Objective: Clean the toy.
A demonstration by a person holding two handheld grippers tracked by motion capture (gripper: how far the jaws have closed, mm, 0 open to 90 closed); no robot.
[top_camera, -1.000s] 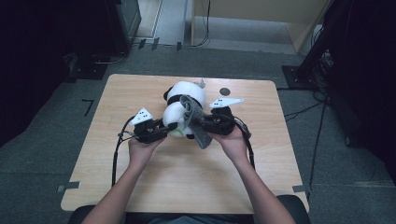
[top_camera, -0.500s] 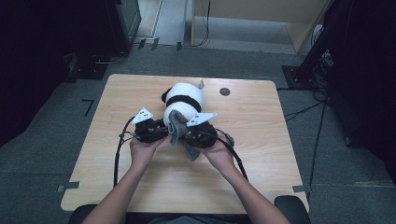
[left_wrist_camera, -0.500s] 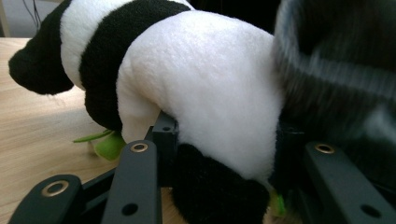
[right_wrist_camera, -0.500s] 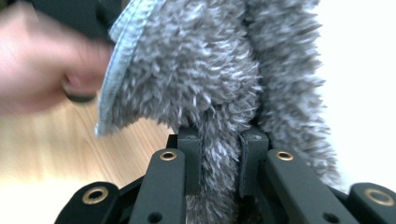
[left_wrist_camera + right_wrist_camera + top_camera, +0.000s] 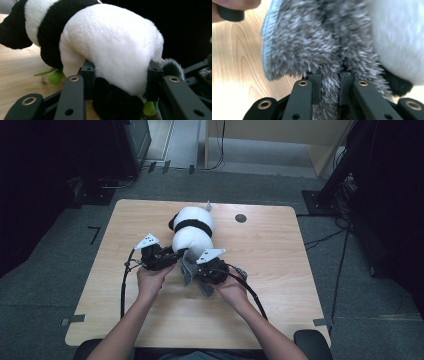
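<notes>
**Grey cloth gripped, panda not yet covered**

Wooden table (image 5: 280, 270) bears the toy panda (image 5: 192, 231) at centre. Our left gripper (image 5: 121, 75) clamps its rump; our right gripper (image 5: 329, 83) pinches the furry grey cloth (image 5: 312, 45) just beside it — draping remains, we judge.

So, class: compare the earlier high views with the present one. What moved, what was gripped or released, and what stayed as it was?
The right gripper, shut on the grey furry cloth, pulled it off the panda toy's back, toward the person and leftward. Nothing was released. The left gripper stayed clamped on the panda's rear, and the panda kept its place on the table.
</notes>
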